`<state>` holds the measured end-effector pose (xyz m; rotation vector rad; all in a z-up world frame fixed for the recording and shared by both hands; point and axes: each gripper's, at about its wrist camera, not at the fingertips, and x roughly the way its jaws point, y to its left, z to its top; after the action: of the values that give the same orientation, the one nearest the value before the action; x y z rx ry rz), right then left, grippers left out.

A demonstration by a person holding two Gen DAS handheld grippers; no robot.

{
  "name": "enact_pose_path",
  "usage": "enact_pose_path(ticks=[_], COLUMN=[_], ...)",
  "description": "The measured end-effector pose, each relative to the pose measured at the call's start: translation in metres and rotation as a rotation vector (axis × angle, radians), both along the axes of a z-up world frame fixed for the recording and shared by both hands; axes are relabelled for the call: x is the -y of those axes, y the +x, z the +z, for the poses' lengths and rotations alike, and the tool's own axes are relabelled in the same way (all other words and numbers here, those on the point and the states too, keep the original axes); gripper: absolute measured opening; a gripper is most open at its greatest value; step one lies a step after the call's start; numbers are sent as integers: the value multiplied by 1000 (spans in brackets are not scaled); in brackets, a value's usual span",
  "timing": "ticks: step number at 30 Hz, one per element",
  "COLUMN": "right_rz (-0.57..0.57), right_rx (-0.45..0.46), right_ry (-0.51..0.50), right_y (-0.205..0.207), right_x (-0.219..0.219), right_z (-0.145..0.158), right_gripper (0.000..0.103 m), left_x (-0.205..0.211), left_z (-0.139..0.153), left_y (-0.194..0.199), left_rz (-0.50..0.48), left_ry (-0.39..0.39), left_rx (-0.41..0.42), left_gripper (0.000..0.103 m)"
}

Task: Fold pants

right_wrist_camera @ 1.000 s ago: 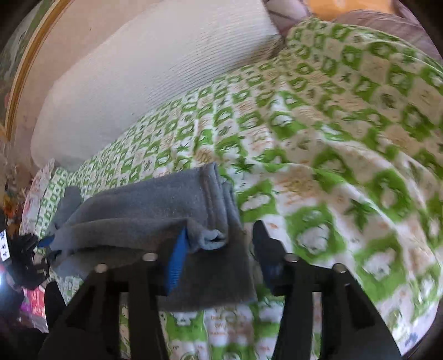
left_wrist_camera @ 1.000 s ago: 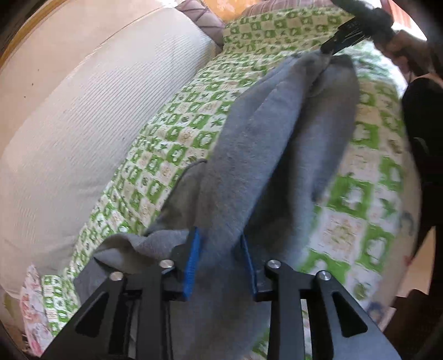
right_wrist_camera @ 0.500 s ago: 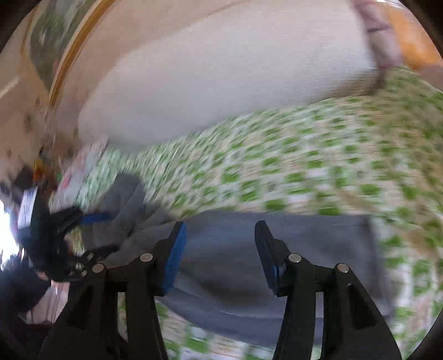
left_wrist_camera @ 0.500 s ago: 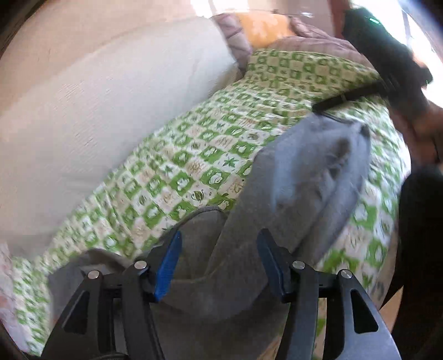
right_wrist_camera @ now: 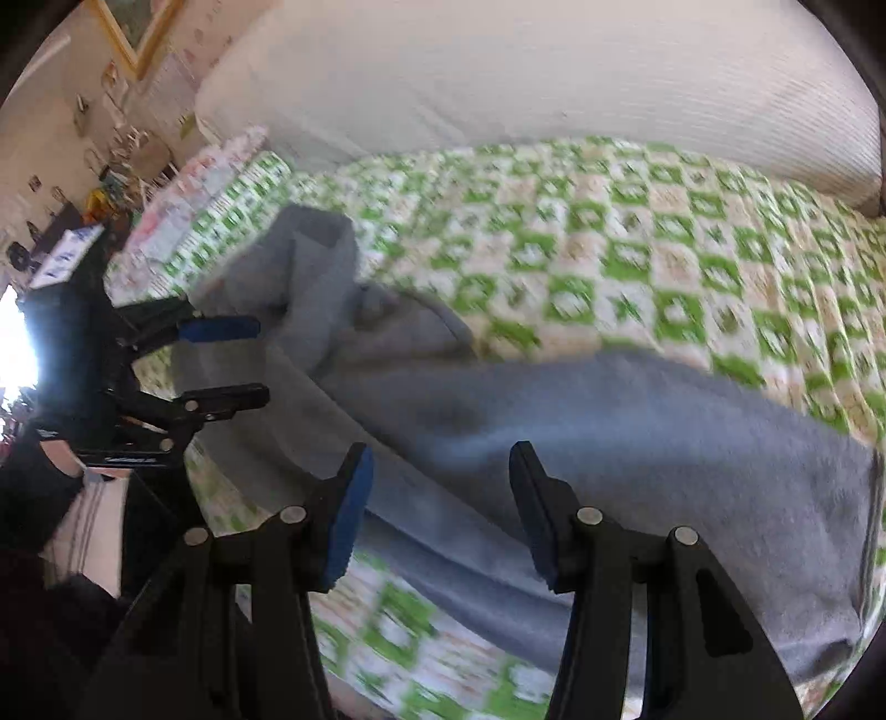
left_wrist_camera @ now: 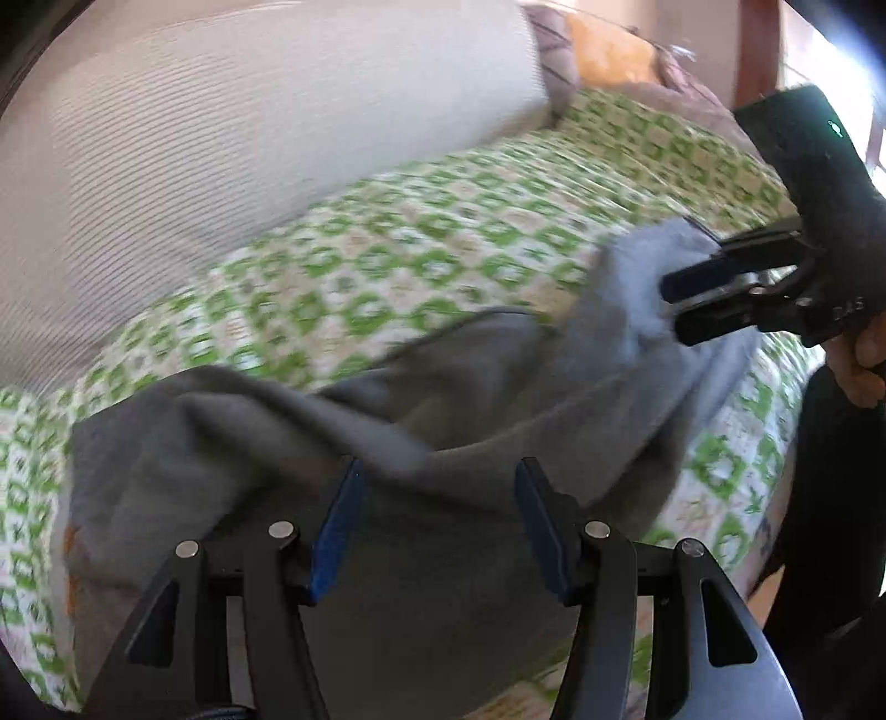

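Left wrist: both grippers (left_wrist_camera: 437,520) (right_wrist_camera: 437,507) spread, seemingly clear above grey pants (left_wrist_camera: 454,387).

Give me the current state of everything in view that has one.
Grey fleece pants: lying rumpled on the bedspread, held by neither tool.
Left tool: open, above the pants.
Right tool: open, above the pants.
Green-and-white checked bedspread: spread over the bed.

home bedroom, bed under green-and-white checked patterned cotton bedspread (right_wrist_camera: 637,266), long cream ribbed fabric bolster (left_wrist_camera: 249,144) along the wall, orange cushion (left_wrist_camera: 609,50), gold-framed picture (right_wrist_camera: 138,27), cluttered shelves with small ornaments (right_wrist_camera: 111,166)
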<state>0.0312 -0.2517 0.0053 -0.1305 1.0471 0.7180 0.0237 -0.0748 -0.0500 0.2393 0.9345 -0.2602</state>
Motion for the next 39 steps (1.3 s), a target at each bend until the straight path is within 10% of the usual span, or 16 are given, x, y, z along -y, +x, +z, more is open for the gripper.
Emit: enact_pose_path(ticks=[17, 33, 35, 37, 38, 39], right_rz=[64, -82, -70, -58, -64, -78], right_rx=[-67, -187, -209, -195, -186, -180], right_ry=[15, -33, -45, -46, -52, -54], right_y=[48, 128, 129, 128, 128, 129], right_x=[-175, -219, -224, -228, -229, -228], right_z=[-20, -80, -91, -95, -95, -94], right_gripper=[53, 53, 52, 34, 8, 7], left_x=[-245, -309, -305, -297, -290, -286], left_z=[-1, -78, -77, -74, -71, -67], left_y=[66, 179, 177, 173, 169, 165], left_rz=[283, 294, 275, 246, 239, 228], left_ry=[86, 174, 168, 150, 169, 183], left_rx=[-71, -221, -201, -190, -177, -163], left_gripper=[63, 75, 58, 23, 16, 14])
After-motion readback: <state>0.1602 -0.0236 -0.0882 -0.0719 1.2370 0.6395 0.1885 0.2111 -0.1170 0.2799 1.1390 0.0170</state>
